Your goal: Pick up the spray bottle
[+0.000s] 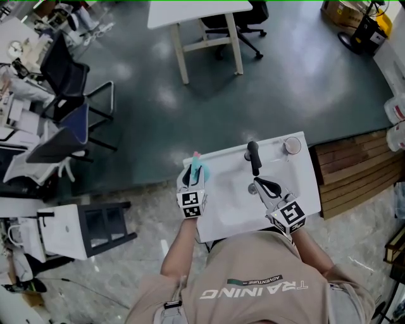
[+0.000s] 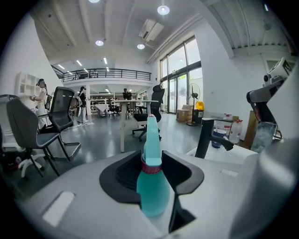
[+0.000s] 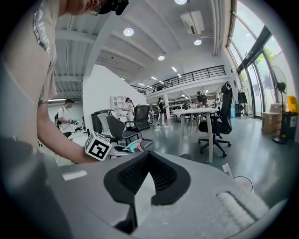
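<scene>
The teal spray bottle [image 1: 196, 168] with a pink collar stands upright at the left edge of the white sink [image 1: 297, 183]. My left gripper [image 1: 195, 173] has its jaws on either side of it. In the left gripper view both pads lie against the neck of the bottle [image 2: 153, 186], and my left gripper [image 2: 152, 164] is shut on it. My right gripper [image 1: 262, 185] hovers over the basin just before the black faucet [image 1: 253, 157], jaws shut and empty. In the right gripper view the tips of my right gripper [image 3: 148, 173] meet, and the bottle [image 3: 132, 147] shows far left.
A round cup [image 1: 292, 145] sits at the sink's back right corner. Wooden pallets [image 1: 354, 171] lie to the right of the sink. A white cabinet [image 1: 69, 231] stands at the left, office chairs [image 1: 63, 82] beyond it, and a white desk [image 1: 202, 19] farther off.
</scene>
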Motion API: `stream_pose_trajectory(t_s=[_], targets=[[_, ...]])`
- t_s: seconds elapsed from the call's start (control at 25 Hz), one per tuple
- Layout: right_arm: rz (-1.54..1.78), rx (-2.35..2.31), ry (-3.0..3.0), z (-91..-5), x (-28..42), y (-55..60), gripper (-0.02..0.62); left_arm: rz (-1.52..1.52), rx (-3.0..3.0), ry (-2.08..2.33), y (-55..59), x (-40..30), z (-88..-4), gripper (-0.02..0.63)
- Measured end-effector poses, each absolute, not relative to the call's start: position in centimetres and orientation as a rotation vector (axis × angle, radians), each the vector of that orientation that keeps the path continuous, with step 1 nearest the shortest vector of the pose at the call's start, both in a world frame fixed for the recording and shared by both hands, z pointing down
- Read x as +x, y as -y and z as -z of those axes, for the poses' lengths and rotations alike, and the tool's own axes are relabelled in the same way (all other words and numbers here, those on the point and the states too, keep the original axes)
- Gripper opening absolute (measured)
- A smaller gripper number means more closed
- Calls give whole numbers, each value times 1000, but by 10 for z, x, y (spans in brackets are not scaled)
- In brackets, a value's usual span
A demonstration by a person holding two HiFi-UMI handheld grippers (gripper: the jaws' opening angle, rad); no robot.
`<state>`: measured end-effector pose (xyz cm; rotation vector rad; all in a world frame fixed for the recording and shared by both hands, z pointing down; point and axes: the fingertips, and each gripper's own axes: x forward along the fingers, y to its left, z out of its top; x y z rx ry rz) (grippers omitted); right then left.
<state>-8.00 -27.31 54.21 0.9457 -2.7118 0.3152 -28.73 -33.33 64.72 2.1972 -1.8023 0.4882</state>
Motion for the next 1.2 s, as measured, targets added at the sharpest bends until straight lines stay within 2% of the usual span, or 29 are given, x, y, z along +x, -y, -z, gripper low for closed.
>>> stream_pose_trajectory(t_s=[0.68,1.2], targets=[[-295,939,2723,-542,-65,254,3,-398,2180,1836,303,-280,-633,149],[-233,913,2774,-528,-66,253,3,-222,2205,1908,273,-279,-567,149]])
